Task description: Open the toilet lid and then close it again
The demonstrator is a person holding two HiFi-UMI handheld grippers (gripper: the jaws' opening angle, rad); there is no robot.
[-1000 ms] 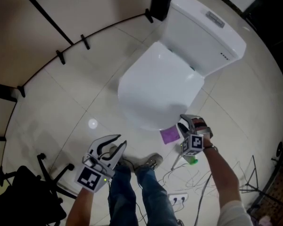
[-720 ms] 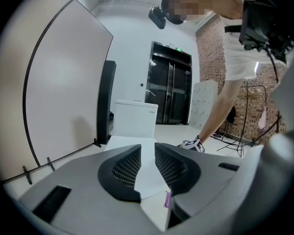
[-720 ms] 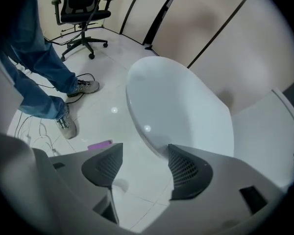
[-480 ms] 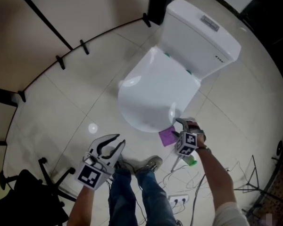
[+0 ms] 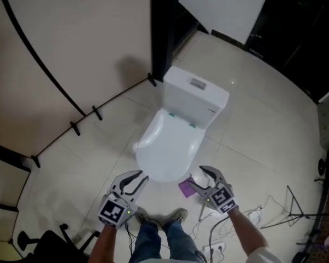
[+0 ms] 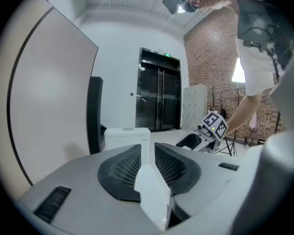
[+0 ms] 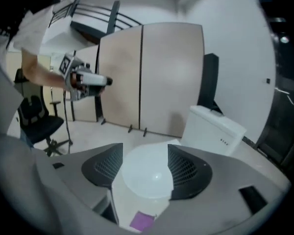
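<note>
Toilet lid (image 5: pixel 167 147) shut, closing looks done — my right gripper (image 5: pixel 196 177) just opened wide, left gripper (image 5: pixel 142 176) narrow, both empty; I'd withdraw

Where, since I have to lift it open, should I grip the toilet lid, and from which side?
Grip the toilet lid at its front rim, farthest from the tank, coming from the front. It lies flat and closed, hinged at the tank, so that edge should swing up most easily.
</note>
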